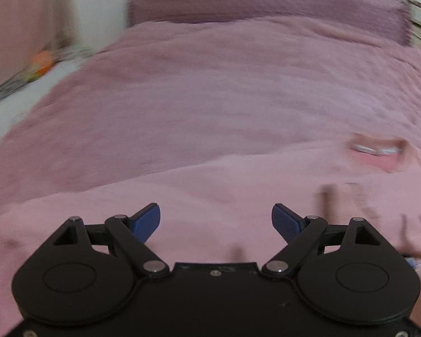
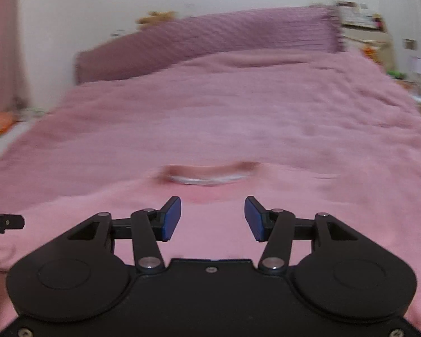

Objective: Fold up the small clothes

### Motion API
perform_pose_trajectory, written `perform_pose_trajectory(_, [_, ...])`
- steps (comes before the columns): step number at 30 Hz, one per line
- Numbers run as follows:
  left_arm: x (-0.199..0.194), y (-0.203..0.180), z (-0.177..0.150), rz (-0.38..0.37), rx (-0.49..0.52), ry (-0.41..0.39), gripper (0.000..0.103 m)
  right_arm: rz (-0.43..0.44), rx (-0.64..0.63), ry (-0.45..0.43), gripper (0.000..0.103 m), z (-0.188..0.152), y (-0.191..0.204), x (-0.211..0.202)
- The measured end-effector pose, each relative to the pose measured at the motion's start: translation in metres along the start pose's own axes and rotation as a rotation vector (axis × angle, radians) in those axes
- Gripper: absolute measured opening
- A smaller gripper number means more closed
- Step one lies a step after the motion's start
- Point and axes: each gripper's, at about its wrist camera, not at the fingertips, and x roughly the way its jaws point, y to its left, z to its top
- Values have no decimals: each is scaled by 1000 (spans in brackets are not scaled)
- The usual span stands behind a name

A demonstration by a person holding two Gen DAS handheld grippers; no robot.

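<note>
So both my grippers are up over the bed right now and neither one is holding anything. My left gripper (image 1: pixel 216 221) has its blue pads (image 1: pixel 147 221) spread wide, just pink fabric showing between them. My right gripper (image 2: pixel 212 218) is spread too, a bit narrower, also with nothing between the pads. The pink garment (image 2: pixel 210 224) is lying flat on the pink bedspread (image 2: pixel 238 106) right under and ahead of both tools, its neck opening (image 2: pixel 207 175) straight ahead of the right one and off to the right in the left view. Everything's pretty blurry. Purple headboard cushion (image 2: pixel 205 45) sits at the far end.
</note>
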Motion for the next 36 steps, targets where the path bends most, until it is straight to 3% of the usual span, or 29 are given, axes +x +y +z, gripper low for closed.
perform_pose_trajectory(10, [-35,208,-34,244,-235,21,92,173,-100,66,52,-44,153,22])
perform_pose_trajectory(13, [-34,253,-50,260,-360,30,92,177,-168,77,52,-59,184,23])
perform_pose_trajectory(17, [-24,295,-73,210,-531,67,91,172,-226,101,52,-72,202,33])
perform_pose_trajectory(21, [-2,311,-82,178,-647,80,90,166,-225,148,52,-80,201,38])
perform_pose_trajectory(28, [25,316,-75,172,-695,79,90,164,-219,187,52,-92,199,39])
perform_pose_trajectory(36, [54,329,-71,82,-844,54,90,171,-217,199,53,-93,200,44])
